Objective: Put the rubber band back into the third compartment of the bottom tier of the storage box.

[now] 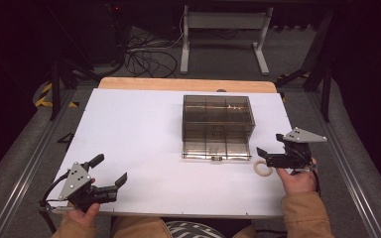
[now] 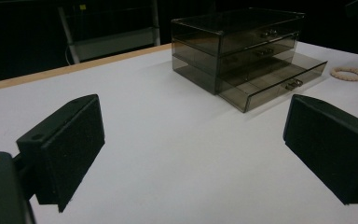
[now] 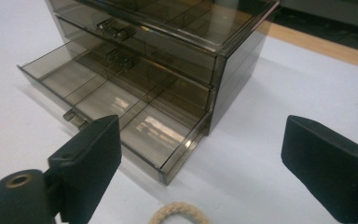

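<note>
A smoked-plastic three-drawer organizer (image 1: 218,126) is sitting just right of centre on a matte white worktop (image 1: 139,134) edged in pale wood, its bottom drawer (image 3: 107,100) standing pulled out and showing bare, glossy rectangular compartments. A braided, cream-coloured rope ring (image 1: 263,168) is lying flat at about 4 o'clock from the box, near its front right corner. The right tongs (image 1: 264,157) are hovering over the ring, square black jaws spread wide and holding nothing. At 7 o'clock, near the worktop's near edge, the left tongs (image 1: 111,171) are also gaping wide and empty, well apart from the box.
</note>
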### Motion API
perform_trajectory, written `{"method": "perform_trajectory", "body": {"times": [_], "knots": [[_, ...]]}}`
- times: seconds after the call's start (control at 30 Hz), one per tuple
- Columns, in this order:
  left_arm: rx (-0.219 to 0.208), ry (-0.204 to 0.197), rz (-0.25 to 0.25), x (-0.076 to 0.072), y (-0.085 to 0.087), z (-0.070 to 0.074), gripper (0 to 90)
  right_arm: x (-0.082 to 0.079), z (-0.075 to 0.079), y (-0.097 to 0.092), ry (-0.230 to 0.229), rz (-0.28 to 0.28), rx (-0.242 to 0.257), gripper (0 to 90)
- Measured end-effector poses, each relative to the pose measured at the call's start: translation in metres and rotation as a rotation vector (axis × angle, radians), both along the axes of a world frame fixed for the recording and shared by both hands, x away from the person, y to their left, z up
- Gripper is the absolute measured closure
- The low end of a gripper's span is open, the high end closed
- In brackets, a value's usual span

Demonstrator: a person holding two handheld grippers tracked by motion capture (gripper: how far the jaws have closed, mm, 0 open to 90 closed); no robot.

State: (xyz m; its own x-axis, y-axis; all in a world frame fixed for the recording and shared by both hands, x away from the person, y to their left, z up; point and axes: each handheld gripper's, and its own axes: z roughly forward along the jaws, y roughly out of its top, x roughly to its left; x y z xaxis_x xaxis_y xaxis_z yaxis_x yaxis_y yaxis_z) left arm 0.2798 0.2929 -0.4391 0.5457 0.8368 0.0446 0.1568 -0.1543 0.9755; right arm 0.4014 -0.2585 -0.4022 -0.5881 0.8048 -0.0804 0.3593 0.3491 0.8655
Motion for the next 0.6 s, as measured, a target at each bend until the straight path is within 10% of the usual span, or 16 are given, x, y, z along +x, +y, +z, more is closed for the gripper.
{"method": "perform_trajectory", "body": {"times": [0.6], "knots": [[0.000, 0.003, -0.003, 0.0004, 0.0011, -0.0001, 6.0, 0.0084, -0.0001, -0.0020, 0.078, 0.006, -0.077, 30.2]]}}
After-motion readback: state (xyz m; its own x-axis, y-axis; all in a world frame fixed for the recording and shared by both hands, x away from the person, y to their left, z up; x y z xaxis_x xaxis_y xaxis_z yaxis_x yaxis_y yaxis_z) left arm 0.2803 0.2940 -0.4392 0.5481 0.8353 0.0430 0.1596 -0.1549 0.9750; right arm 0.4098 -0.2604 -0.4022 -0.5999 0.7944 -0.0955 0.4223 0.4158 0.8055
